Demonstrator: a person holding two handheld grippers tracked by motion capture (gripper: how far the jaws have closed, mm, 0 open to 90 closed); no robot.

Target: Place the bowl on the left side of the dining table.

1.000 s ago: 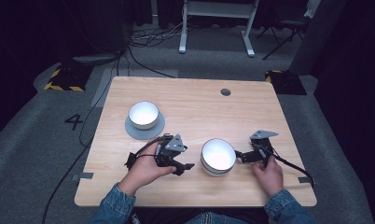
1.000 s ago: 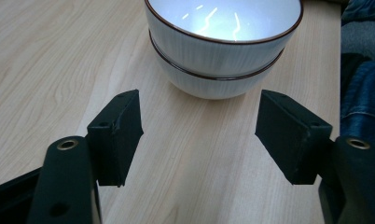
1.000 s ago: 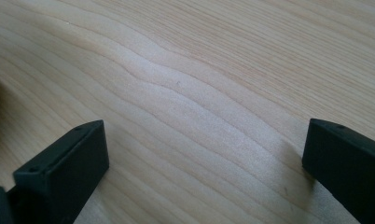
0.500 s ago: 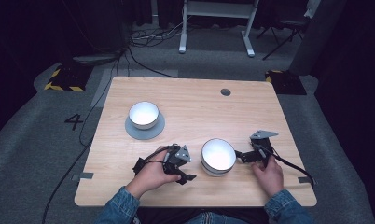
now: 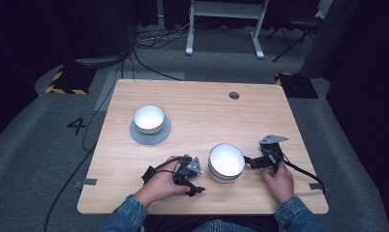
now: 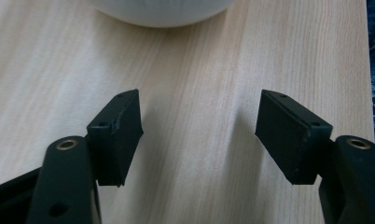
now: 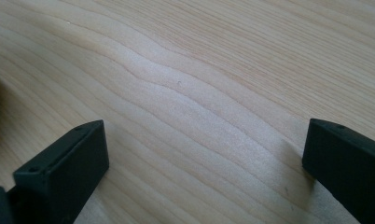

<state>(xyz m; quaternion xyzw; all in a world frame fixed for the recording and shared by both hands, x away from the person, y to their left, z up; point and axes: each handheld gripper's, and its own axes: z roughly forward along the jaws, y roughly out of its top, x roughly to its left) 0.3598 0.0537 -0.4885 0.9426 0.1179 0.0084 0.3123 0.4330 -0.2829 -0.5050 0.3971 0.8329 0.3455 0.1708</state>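
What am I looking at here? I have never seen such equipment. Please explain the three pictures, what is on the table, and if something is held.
No robot is here: a person sits at a wooden table with a hand-held gripper in each hand. The high view looks down from above. In it the left gripper and the right gripper sit on either side of a white bowl. A second white bowl stands farther away on a grey saucer.

The other two pictures come from cameras on the grippers, looking along their black fingers. In the left gripper view the near bowl's edge shows at the top. In both views the fingers are apart, with bare wood between them, so nothing is held.
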